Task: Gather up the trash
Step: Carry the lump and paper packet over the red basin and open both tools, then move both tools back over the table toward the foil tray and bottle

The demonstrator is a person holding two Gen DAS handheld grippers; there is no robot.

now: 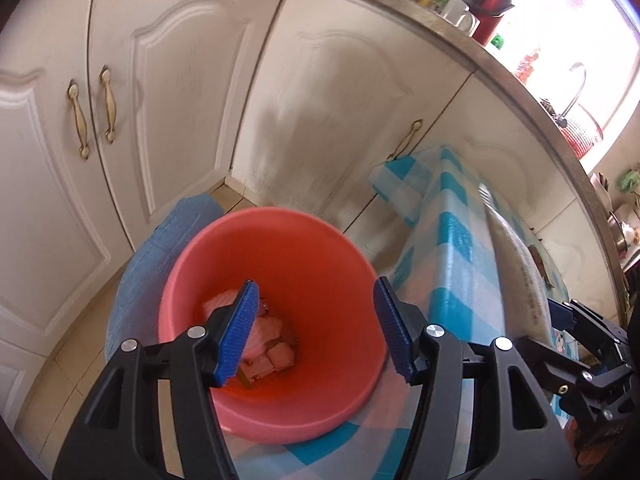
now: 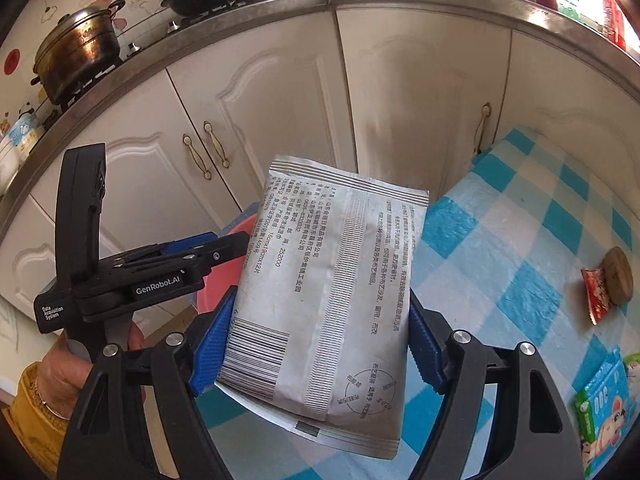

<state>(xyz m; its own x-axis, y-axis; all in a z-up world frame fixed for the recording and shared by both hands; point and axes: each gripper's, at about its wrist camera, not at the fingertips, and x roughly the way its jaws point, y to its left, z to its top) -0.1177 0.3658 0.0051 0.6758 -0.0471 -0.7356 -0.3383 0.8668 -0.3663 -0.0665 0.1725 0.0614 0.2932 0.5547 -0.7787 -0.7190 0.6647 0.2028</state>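
A pink bucket [image 1: 280,256] with crumpled paper scraps [image 1: 268,344] at its bottom stands at the left end of the checked table [image 1: 452,264]. My left gripper [image 1: 316,332] hangs open over the bucket's mouth with nothing between its blue pads. A flat white packet [image 2: 332,260] printed with a barcode and text is clamped by its two side edges in my right gripper [image 2: 320,344], above the table. In the right wrist view the left gripper [image 2: 236,246] shows side-on just left of the packet, with the bucket [image 2: 224,280] behind it. The left wrist view shows the packet [image 1: 516,260] edge-on.
On the blue-and-white cloth [image 2: 520,240] lie a red wrapper [image 2: 596,296], a round brown disc [image 2: 618,276] and a green-and-blue pack [image 2: 604,412]. White cabinet doors [image 1: 180,80] and a crowded counter [image 2: 240,20] stand behind. A blue fabric thing [image 1: 160,248] sits behind the bucket. A yellow-sleeved hand [image 2: 52,372] holds the left gripper.
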